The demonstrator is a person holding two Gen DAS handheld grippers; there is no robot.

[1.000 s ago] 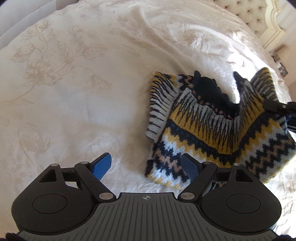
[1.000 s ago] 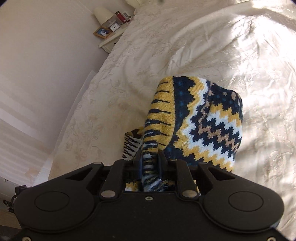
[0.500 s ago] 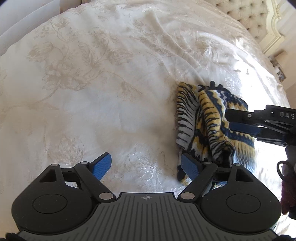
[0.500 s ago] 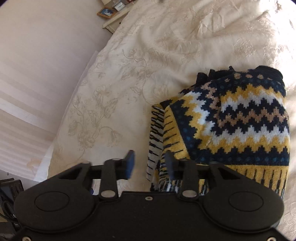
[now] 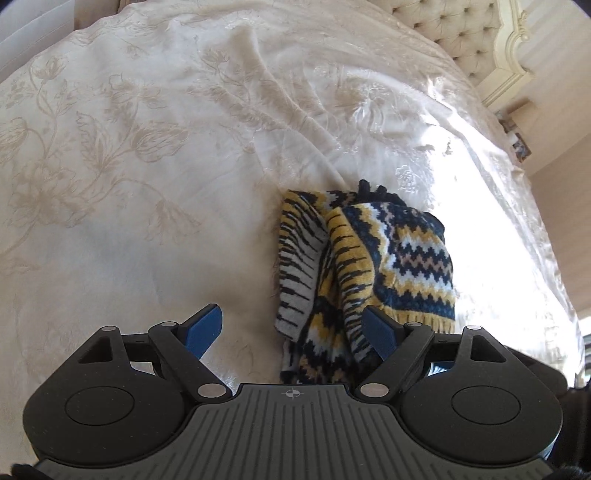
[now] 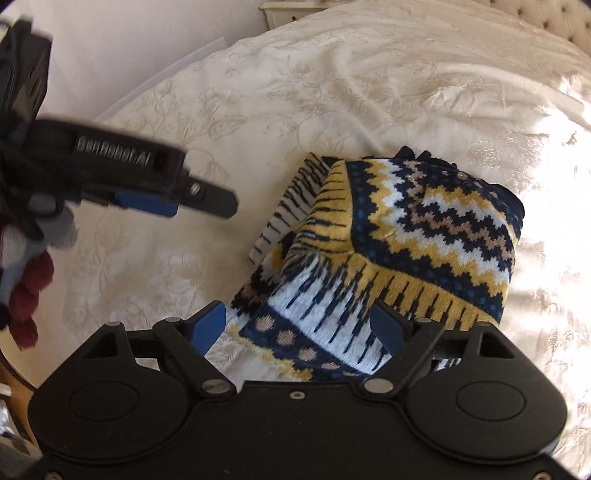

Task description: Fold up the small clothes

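A small knitted sweater [image 5: 373, 266] in navy, yellow and white zigzags lies folded in a bundle on the cream bedspread [image 5: 147, 166]. In the left wrist view my left gripper [image 5: 291, 328] is open just in front of the sweater's near edge, blue pads wide apart, gripping nothing. From the right wrist camera, the sweater [image 6: 413, 236] fills the middle, and my right gripper [image 6: 299, 326] is open with the near fold lying between its fingers, not gripped. The left gripper [image 6: 155, 192] shows there at the left, above the bed and apart from the sweater.
A tufted headboard [image 5: 465, 33] stands at the far end of the bed, with a framed picture [image 5: 521, 146] on a nightstand beside it. A sleeve and a dark red knit cuff [image 6: 26, 295] show at the left edge. Bright sunlight washes out the bedspread on the right.
The right gripper let go of the sweater's side and opened wide; the raised flap now lies folded over the bundle. Both grippers shifted, and the left one stayed open.
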